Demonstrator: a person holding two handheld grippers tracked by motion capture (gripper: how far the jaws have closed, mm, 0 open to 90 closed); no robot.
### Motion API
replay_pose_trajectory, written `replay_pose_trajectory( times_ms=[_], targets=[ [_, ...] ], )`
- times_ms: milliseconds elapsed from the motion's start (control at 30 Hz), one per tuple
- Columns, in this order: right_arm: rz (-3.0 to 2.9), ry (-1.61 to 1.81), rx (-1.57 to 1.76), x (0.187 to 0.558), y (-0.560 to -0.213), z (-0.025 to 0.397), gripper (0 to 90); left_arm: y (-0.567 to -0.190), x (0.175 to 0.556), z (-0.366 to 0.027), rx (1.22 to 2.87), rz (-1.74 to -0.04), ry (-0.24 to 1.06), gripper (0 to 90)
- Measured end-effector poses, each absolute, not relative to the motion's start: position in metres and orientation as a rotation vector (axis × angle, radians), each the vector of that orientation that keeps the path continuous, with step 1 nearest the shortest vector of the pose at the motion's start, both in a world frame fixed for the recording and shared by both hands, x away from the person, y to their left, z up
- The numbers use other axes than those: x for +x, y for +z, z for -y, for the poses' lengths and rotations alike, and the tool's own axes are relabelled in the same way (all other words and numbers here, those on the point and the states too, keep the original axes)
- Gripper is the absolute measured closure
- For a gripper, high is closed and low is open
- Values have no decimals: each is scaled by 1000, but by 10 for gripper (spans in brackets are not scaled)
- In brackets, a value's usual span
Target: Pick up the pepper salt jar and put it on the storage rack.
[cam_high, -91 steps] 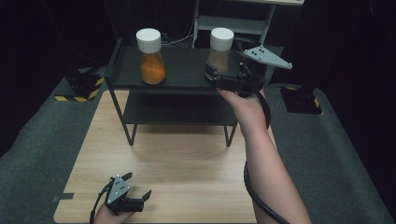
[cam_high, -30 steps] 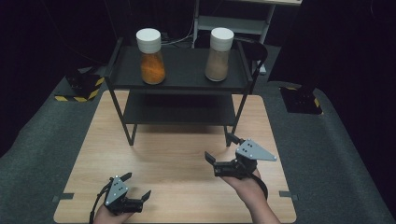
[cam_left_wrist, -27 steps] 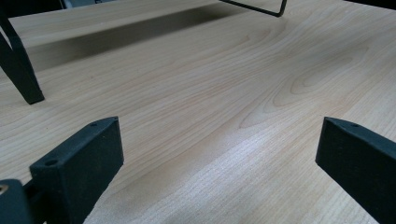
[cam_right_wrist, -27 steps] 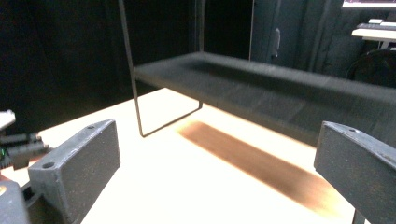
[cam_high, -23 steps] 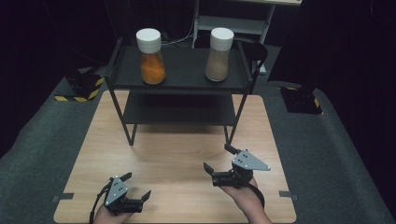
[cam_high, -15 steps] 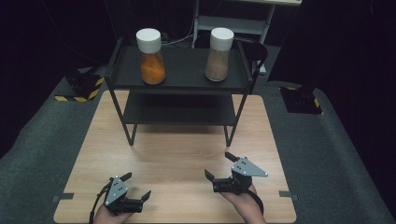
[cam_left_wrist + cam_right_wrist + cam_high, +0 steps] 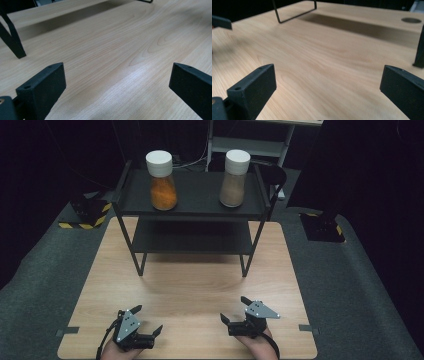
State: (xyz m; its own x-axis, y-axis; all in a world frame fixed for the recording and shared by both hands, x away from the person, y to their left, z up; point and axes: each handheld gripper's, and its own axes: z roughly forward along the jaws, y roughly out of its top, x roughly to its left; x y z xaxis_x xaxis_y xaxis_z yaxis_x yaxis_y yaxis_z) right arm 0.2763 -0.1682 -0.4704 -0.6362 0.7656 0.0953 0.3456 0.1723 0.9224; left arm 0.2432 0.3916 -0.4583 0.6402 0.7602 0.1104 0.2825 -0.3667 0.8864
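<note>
Two white-capped jars stand on the top of a black two-tier shelf (image 7: 192, 210): one with orange powder (image 7: 162, 187) at the left, one with brown powder (image 7: 234, 178) at the right. My left gripper (image 7: 146, 320) rests open near the table's front left edge. My right gripper (image 7: 235, 309) sits open near the front right, low over the wooden table (image 7: 200, 285). Both gripper views look along wide-apart black jaws with only bare wood between them; the left gripper (image 7: 115, 80) faces a shelf leg (image 7: 11, 37), and the right gripper (image 7: 327, 80) faces the shelf's wire foot (image 7: 294, 11).
The shelf's lower tier (image 7: 192, 237) holds nothing. Grey matting (image 7: 345, 285) surrounds the table, with black-and-yellow floor blocks (image 7: 85, 215) at the back left and another (image 7: 322, 227) at the back right. A metal rack (image 7: 250, 142) stands behind the shelf.
My right gripper was up at the brown jar on the shelf top, then came down and back to the table's front right, leaving the jar standing. The left gripper stayed put.
</note>
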Motion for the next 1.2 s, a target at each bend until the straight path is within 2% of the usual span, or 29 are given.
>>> replay_pose_trajectory(
  times_ms=[667, 1200],
  targets=[
    [-2005, 1497, 1101, 260, -481, 187, 1, -457, 246, -390, 1934, -849, 646, 9],
    [-2019, 1465, 1086, 258, -478, 180, 1, -460, 238, -389, 1926, -815, 673, 9]
  ],
)
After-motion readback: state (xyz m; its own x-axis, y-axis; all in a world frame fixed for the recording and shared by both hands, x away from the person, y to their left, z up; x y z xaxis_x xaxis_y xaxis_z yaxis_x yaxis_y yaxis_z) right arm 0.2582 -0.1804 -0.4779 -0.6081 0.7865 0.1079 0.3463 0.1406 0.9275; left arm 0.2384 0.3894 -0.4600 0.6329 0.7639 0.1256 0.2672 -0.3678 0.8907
